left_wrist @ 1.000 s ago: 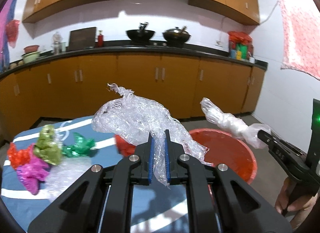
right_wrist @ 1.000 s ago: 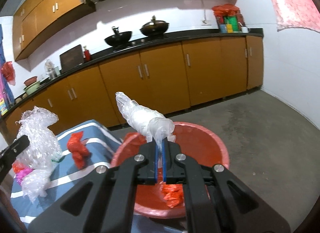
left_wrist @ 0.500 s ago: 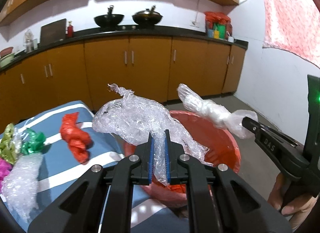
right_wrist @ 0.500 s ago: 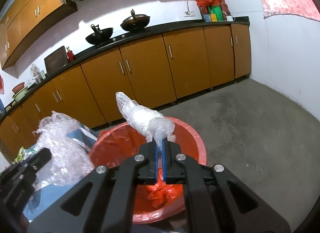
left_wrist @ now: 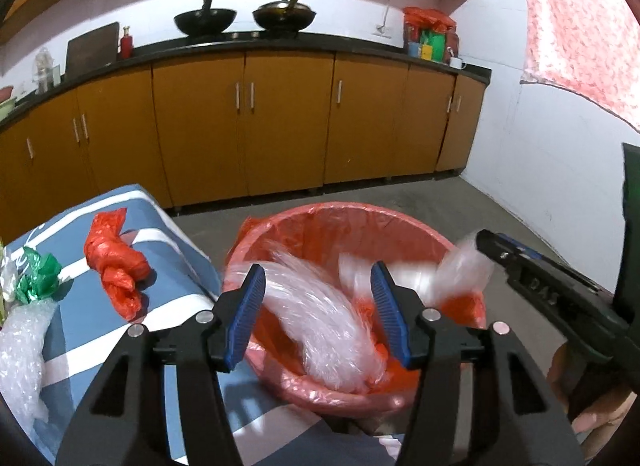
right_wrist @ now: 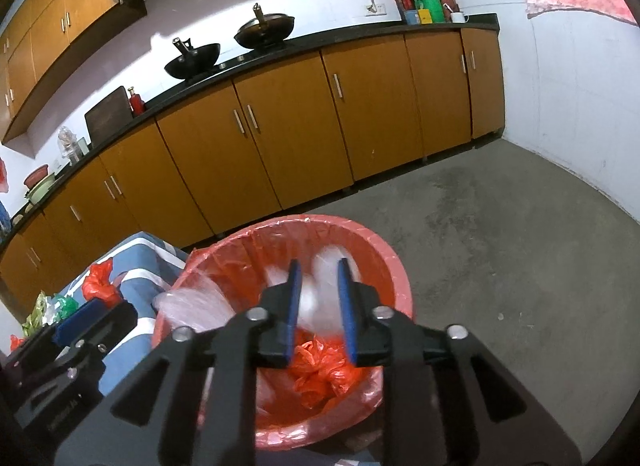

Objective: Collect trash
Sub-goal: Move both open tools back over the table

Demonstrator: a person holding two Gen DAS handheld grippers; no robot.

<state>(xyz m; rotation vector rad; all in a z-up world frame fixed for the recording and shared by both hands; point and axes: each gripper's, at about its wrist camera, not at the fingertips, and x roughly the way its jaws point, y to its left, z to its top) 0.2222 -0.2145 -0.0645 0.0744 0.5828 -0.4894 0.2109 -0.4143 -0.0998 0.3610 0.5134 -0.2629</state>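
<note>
Both grips were released: the left gripper (left_wrist: 318, 302) and the right gripper (right_wrist: 318, 306) were spread wide. The bubble wrap (left_wrist: 320, 326) and the clear plastic bag (left_wrist: 460, 274) (both motion-blurred) were dropped toward the red-lined bin (left_wrist: 280, 221) at 12 o'clock.

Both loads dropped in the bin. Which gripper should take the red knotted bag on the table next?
Left. The left gripper, open, hangs nearer the red knotted bag on the striped table. The right gripper, also open, sits over the bin, on its far side.
</note>
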